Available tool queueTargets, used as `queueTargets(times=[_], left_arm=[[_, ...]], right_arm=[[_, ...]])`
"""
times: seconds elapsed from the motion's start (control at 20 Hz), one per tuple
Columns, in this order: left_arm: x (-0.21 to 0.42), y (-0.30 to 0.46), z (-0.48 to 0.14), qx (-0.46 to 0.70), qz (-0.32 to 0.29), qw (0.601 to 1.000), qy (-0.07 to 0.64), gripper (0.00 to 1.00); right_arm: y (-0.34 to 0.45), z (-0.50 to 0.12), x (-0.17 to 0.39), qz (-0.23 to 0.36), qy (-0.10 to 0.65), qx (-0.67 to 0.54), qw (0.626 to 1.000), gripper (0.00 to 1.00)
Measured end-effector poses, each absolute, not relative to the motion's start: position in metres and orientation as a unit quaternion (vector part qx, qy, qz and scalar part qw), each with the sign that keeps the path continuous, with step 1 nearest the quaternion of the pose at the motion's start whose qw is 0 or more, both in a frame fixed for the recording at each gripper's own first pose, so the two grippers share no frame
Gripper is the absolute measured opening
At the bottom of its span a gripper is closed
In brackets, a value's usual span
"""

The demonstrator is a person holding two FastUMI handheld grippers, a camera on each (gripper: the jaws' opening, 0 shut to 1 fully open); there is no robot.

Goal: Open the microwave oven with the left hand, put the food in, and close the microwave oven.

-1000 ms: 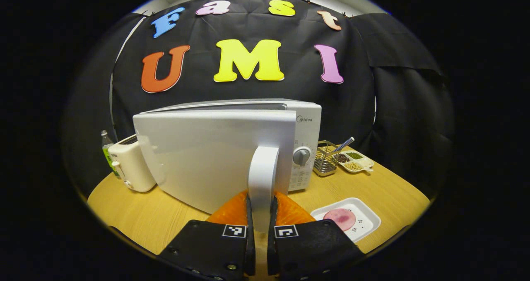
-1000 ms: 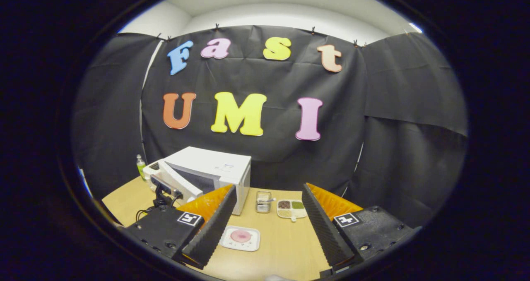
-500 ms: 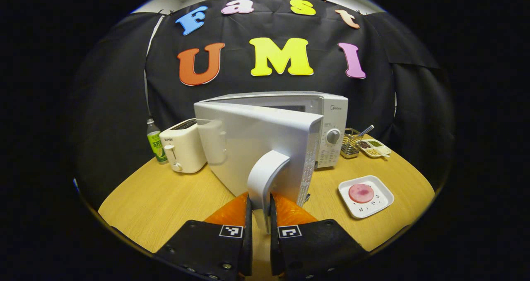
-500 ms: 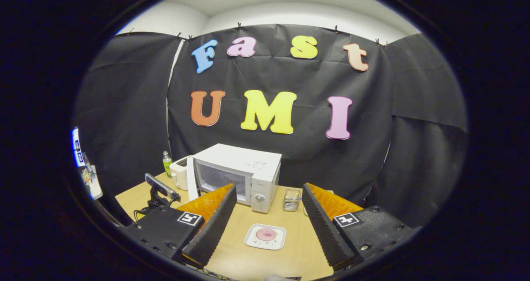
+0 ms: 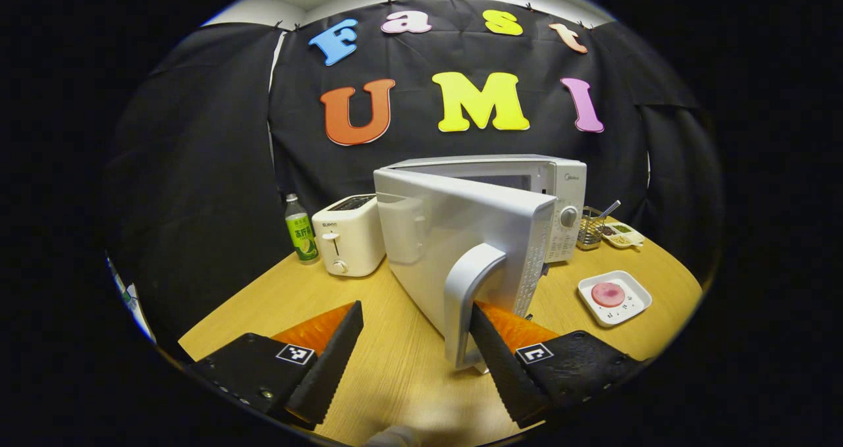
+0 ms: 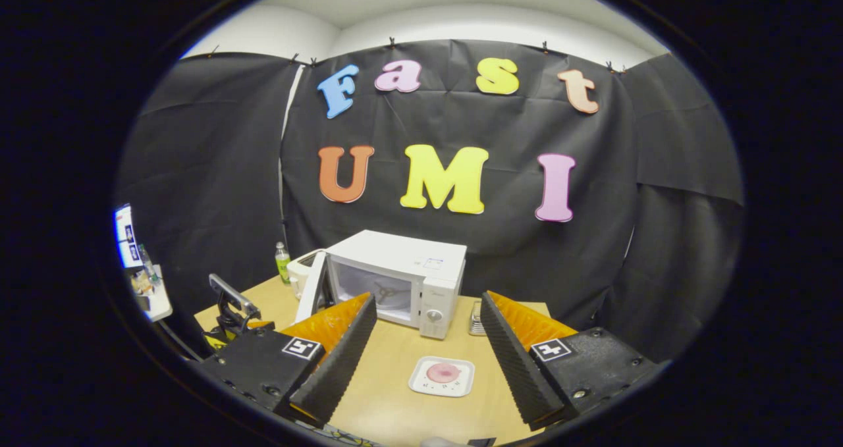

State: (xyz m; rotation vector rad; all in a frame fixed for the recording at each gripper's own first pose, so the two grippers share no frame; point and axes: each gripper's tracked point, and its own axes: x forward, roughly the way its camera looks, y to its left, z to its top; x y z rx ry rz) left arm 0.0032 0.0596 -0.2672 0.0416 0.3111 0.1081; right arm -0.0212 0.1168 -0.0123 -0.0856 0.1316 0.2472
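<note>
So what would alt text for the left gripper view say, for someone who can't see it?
An open gripper sits at a white microwave's swung-open door, one finger beside the door handle. On the wooden table stand a toaster, a green bottle and a plate of pink food.

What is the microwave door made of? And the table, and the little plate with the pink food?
The microwave door looks like smooth white plastic or painted metal; it is glossy and mirrors the toaster beside it. The table looks like light wood or a wood-look laminate, with fine grain lines. The plate looks like white ceramic or hard plastic, smooth with tiny dark specks; which one is hard to tell.
</note>
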Motion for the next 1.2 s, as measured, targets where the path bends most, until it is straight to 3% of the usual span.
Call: queueTargets(times=[0.4, 0.8, 1.05, 1.2], left_arm=[[-0.026, 0.114, -0.260, 0.022, 0.098, 0.983, 0.154, 0.95], [-0.073, 0.208, -0.259, 0.024, 0.200, 0.964, 0.175, 0.95], [-0.105, 0.227, -0.236, 0.025, 0.237, 0.956, 0.172, 0.95], [-0.111, 0.209, -0.208, 0.017, 0.243, 0.957, 0.160, 0.95]], right_arm=[[0.139, -0.027, -0.021, 0.144, 0.074, -0.046, 0.986, 1.00], [0.128, -0.074, 0.006, 0.141, 0.096, -0.050, 0.984, 1.00], [0.091, -0.144, 0.040, 0.122, 0.146, -0.072, 0.979, 0.96], [0.067, -0.209, 0.057, 0.120, 0.210, -0.062, 0.968, 1.00]])
